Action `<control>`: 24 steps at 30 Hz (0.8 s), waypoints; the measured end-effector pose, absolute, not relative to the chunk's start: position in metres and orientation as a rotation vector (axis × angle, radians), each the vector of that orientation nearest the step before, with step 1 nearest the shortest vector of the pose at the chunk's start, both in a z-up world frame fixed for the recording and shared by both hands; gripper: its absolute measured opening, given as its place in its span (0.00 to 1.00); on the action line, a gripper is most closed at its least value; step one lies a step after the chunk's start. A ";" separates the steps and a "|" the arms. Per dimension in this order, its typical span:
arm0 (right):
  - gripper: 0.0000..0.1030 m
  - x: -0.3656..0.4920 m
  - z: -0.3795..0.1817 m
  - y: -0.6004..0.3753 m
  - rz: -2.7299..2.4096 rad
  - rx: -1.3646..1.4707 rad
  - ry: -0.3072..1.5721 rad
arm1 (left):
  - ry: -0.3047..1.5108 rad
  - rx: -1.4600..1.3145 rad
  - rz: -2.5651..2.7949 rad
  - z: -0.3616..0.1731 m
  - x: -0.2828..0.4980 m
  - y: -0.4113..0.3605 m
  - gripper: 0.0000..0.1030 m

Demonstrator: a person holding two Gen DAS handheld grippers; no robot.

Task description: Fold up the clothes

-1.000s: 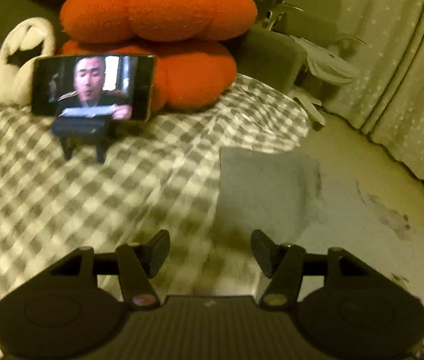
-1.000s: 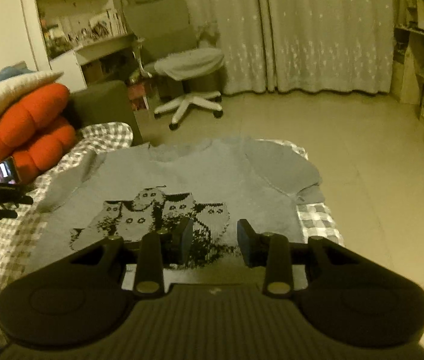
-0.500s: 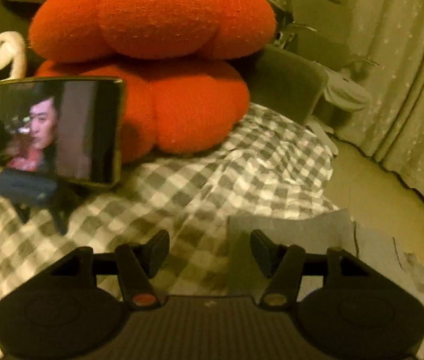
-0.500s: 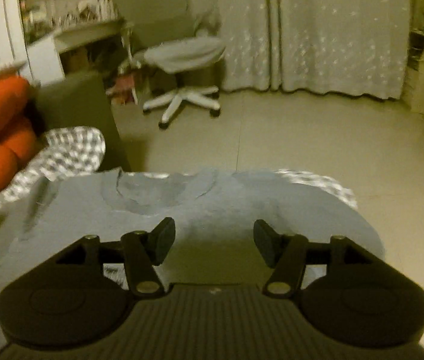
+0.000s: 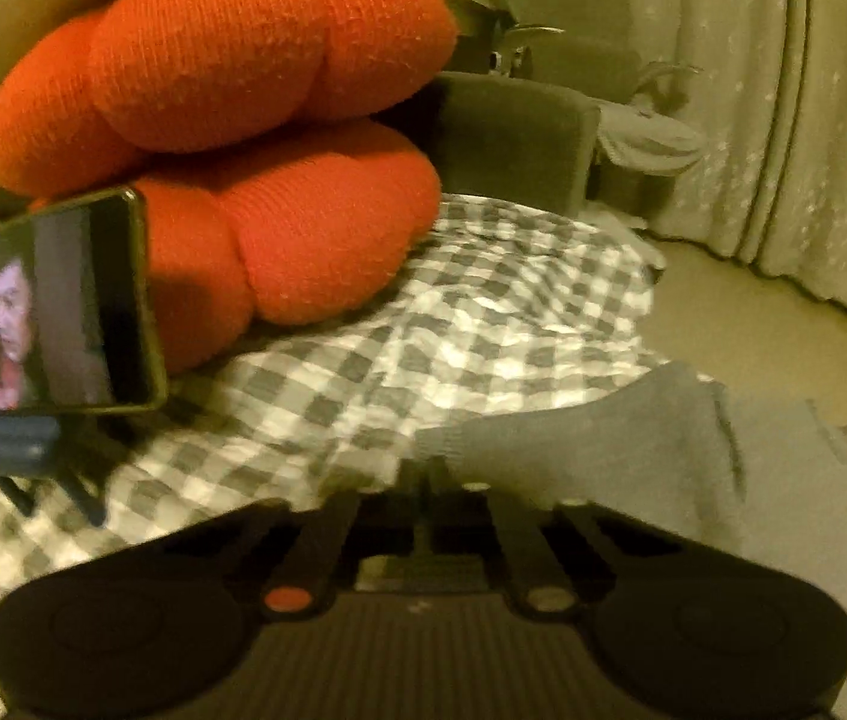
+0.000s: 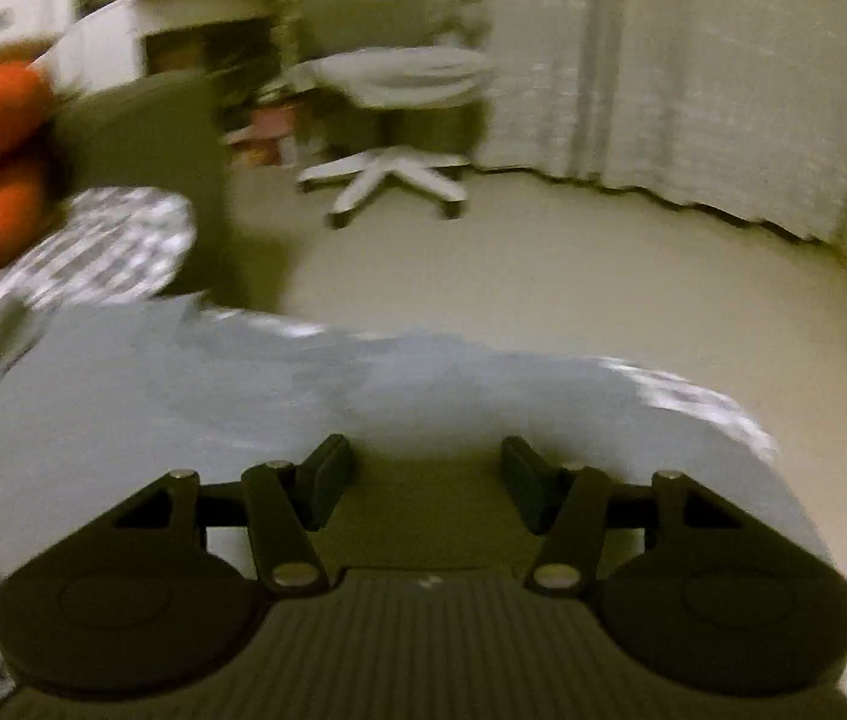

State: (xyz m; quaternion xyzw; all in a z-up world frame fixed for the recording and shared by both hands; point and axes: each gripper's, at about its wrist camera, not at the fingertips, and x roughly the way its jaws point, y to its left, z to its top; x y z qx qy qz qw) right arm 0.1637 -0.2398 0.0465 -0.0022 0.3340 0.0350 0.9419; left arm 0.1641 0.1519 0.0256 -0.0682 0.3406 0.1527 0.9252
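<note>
A grey sweatshirt (image 6: 183,396) lies flat on the checked bed cover (image 5: 483,312). In the left wrist view its grey sleeve (image 5: 591,444) reaches toward the cushions, and my left gripper (image 5: 423,471) is shut on the sleeve's cuff end, the jaws pressed together. In the blurred right wrist view my right gripper (image 6: 423,468) hovers open just above the sweatshirt's upper part near the bed's far edge. Nothing is between its fingers. The cat print is out of view.
Orange cushions (image 5: 255,138) are stacked at the head of the bed. A phone on a small stand (image 5: 45,312) sits to the left of the sleeve. Beyond the bed are bare floor (image 6: 543,264), a white office chair (image 6: 399,120) and curtains (image 6: 693,90).
My left gripper moved forward to the sleeve end and went from open to shut on the cuff. My right gripper travelled up the sweatshirt toward its top edge and stayed open.
</note>
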 end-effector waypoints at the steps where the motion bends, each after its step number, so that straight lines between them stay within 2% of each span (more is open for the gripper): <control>1: 0.54 0.163 0.045 -0.251 0.042 0.020 0.675 | 0.700 -0.125 0.320 0.025 0.164 0.151 0.00; 4: 0.46 0.154 0.042 -0.275 0.024 0.088 0.642 | 0.700 -0.102 0.337 0.025 0.164 0.149 0.00; 6: 0.46 0.151 0.044 -0.275 0.019 0.065 0.637 | 0.697 -0.133 0.338 0.027 0.163 0.152 0.00; 7: 0.51 0.148 0.048 -0.274 -0.019 0.040 0.626 | 0.696 -0.148 0.339 0.029 0.163 0.154 0.00; 8: 0.51 0.148 0.052 -0.275 -0.030 0.045 0.615 | 0.694 -0.165 0.328 0.029 0.164 0.155 0.01; 9: 0.52 0.147 0.056 -0.276 -0.040 0.051 0.604 | 0.691 -0.183 0.312 0.030 0.164 0.157 0.03; 11: 0.54 0.148 0.058 -0.281 -0.066 0.058 0.605 | 0.694 -0.201 0.299 0.027 0.166 0.159 0.17; 14: 0.55 0.152 0.048 -0.292 -0.119 0.060 0.662 | 0.687 -0.212 0.280 0.025 0.168 0.159 0.23; 16: 0.64 0.148 0.040 -0.304 -0.134 0.098 0.680 | 0.681 -0.218 0.267 0.024 0.169 0.159 0.28; 18: 0.64 0.141 0.040 -0.318 -0.145 0.155 0.667 | 0.683 -0.199 0.265 0.023 0.169 0.157 0.28; 20: 0.64 0.138 0.045 -0.327 -0.256 0.144 0.658 | 0.686 -0.174 0.265 0.023 0.169 0.155 0.17; 21: 0.64 0.137 0.044 -0.331 -0.302 0.134 0.661 | 0.688 -0.161 0.264 0.023 0.169 0.154 0.07; 24: 0.63 0.131 0.031 -0.349 -0.350 0.170 0.710 | 0.693 -0.136 0.266 0.023 0.168 0.152 0.01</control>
